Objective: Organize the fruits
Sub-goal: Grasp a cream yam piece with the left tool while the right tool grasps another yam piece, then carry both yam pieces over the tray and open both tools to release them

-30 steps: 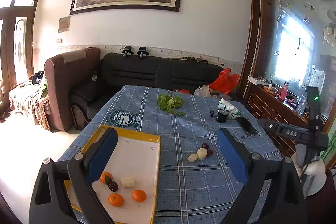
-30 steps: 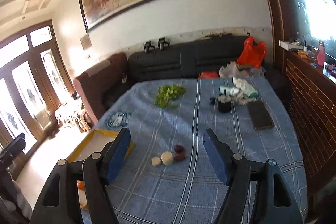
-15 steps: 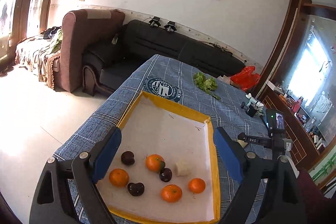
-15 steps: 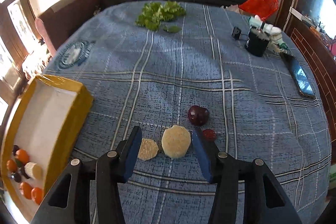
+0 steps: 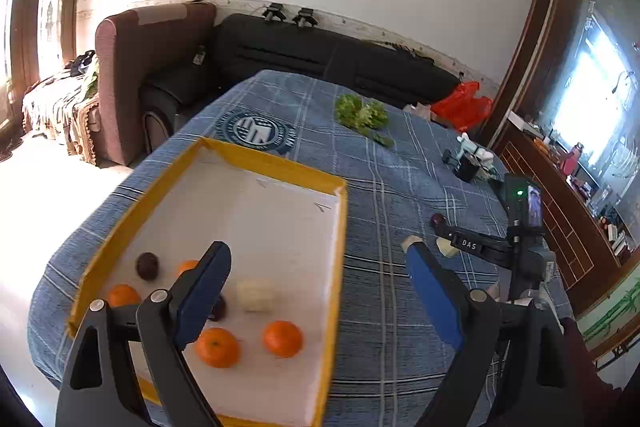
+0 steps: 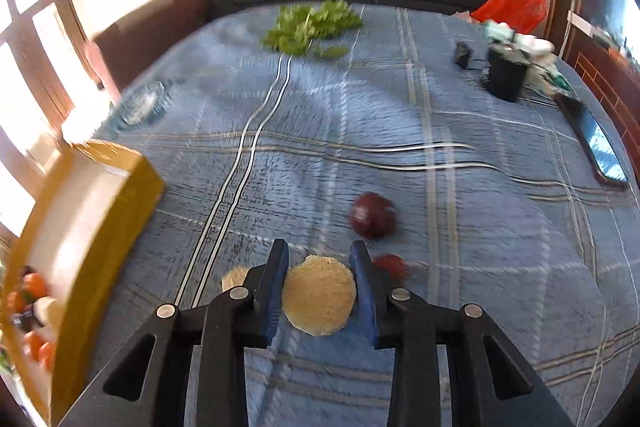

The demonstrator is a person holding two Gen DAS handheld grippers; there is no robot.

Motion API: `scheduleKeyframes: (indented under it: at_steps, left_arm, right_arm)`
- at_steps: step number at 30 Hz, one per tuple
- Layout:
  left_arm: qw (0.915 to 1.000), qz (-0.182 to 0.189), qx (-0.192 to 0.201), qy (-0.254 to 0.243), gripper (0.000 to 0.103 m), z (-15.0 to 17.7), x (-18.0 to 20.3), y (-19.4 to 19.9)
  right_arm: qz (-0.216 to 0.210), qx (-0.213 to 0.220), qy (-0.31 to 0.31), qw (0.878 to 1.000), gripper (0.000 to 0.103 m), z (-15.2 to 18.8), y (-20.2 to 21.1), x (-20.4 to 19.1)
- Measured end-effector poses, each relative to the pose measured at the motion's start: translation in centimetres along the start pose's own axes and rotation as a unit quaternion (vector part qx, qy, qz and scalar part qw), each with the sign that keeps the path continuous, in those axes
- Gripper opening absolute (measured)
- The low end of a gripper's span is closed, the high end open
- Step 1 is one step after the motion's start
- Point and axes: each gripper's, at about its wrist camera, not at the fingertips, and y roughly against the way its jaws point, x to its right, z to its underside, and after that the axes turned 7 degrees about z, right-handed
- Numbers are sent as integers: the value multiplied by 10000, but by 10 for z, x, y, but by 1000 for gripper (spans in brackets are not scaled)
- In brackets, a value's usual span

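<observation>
Right gripper (image 6: 318, 269) now low over the blue cloth (image 6: 440, 131), much nearer than one second ago. Blue fingers (image 6: 276, 287) wide apart before, now close in on the pale round fruit (image 6: 319, 301), one on each side; touching or not, hard to tell. Dark red fruit (image 6: 373, 215) now just past the fingertips, small red piece (image 6: 392, 264) beside the right one. Left gripper (image 5: 316, 287) now back a little and turned right, over the yellow tray's (image 5: 264, 163) right edge, no longer right over the oranges (image 5: 282, 338). Fingers just as wide apart.
</observation>
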Motion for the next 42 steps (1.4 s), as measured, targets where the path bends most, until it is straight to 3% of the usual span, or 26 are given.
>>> scheduleKeyframes:
  at_steps: [4, 8, 11, 14, 16, 19, 27, 29, 30, 32, 36, 42]
  left_arm:
    - [9974, 281, -608, -252, 89, 1, 58, -64]
    - [9909, 489, -1185, -414, 89, 5, 96, -136]
    - [9885, 347, -1321, -652, 89, 12, 110, -173]
    - [9849, 103, -1394, -1022, 86, 17, 116, -199]
    - [9823, -69, -1401, -1241, 68, 17, 115, -210]
    - [9811, -29, -1515, -1203, 50, 14, 108, -224]
    - [9767, 83, -1535, -1500, 49, 24, 114, -243]
    - [9775, 108, -1511, -1468, 41, 23, 115, -242]
    - [9785, 117, -1503, -1410, 28, 22, 114, -242]
    - [9796, 197, -1524, -1293, 28, 19, 111, -241]
    - [9825, 199, -1388, -1223, 28, 19, 109, -223]
    - [9901, 361, -1058, -847, 28, 16, 98, -175]
  right_arm:
    - [-571, 92, -317, 9978, 34, 16, 31, 39]
    - [-680, -113, -327, 9971, 34, 37, 42, 66]
    - [-539, -310, -364, 9974, 34, 52, 33, 83]
    - [-770, -424, -549, 9946, 36, 59, 27, 95]
    - [-624, -315, -404, 9967, 36, 58, 30, 91]
    - [-581, -327, -244, 9975, 39, 61, 29, 84]
    - [-485, -281, -51, 9984, 40, 62, 26, 78]
    - [-519, -288, -69, 9982, 42, 62, 25, 79]
    - [-529, -293, -61, 9982, 43, 62, 25, 79]
    - [-555, -303, -42, 9980, 46, 62, 26, 78]
    - [-795, -410, 17, 9960, 61, 62, 26, 80]
    - [-719, -388, 99, 9966, 62, 62, 31, 89]
